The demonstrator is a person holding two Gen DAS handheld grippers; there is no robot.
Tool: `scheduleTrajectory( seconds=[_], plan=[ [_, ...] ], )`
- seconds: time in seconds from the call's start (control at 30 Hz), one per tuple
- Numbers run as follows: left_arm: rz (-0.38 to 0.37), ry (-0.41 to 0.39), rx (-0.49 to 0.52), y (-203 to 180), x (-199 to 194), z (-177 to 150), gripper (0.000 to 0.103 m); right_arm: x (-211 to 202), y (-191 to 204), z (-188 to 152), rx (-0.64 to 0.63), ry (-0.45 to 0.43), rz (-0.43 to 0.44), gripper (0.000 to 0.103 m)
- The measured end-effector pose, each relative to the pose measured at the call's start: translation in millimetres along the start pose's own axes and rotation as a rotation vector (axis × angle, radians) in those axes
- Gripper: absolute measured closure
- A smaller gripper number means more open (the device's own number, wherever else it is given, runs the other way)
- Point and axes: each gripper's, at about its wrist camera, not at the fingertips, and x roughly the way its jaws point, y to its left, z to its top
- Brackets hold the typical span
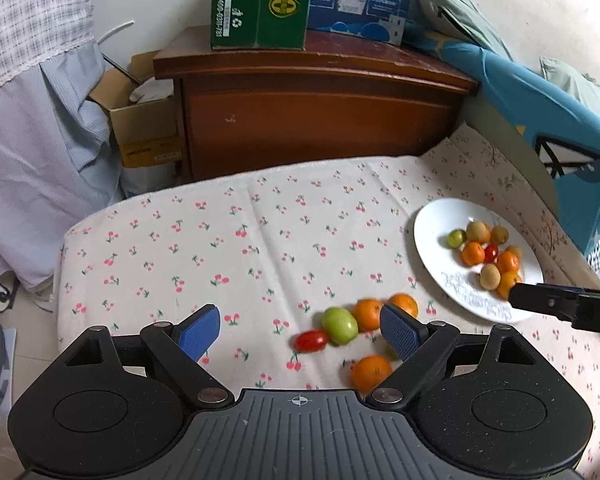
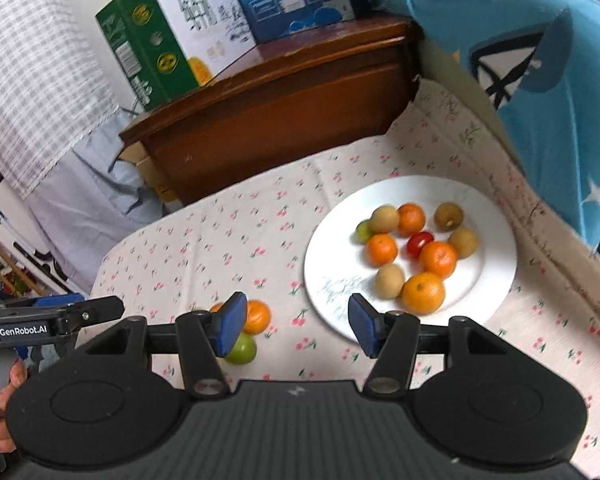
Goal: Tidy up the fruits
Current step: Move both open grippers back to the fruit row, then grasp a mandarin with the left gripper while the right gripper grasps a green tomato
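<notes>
A bed (image 1: 228, 240) is covered by a cream sheet (image 2: 204, 248) printed with small red cherries; a white plate (image 2: 496, 248) is set directly on the sheet toward its right side, near a second floral cloth (image 1: 488, 172) laid along that edge; a loose cluster of fruit is spread on the sheet to the left of the plate, apart from it; a red cherry tomato (image 1: 310, 340) is seen touching a green tomato (image 1: 340, 325), which is pressed against an orange (image 1: 367, 313); a second orange (image 1: 405, 303) lies just behind, and a third orange (image 1: 371, 372) is placed nearer the camera.
</notes>
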Motion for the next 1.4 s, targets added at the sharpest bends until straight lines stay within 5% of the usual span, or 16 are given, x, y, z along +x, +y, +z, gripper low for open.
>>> scheduleTrajectory(
  seconds=[0.33,0.6,0.97,1.1,1.4],
  plan=[
    [-0.066,0.066,0.062,-9.2,12.8,-34.7,0.014,26.7,17.1,-18.1,-0.065,0.074,0.051,0.047],
    [-0.015,0.119,0.1,-11.8,31.7,-46.5,0.014,49.8,25.6,-26.2,-0.093,0.111,0.092,0.056],
    [-0.054,0.11,0.079,-9.5,36.0,-48.6,0.015,76.9,34.0,-29.7,-0.099,0.135,0.093,0.06],
    [-0.066,0.097,0.081,-12.9,36.4,-48.2,0.015,84.6,36.2,-32.4,-0.119,0.147,0.093,0.072],
    [-0.086,0.065,0.086,-25.3,38.2,-47.6,0.017,76.1,29.8,-29.1,-0.112,0.126,0.09,0.073]
  ],
)
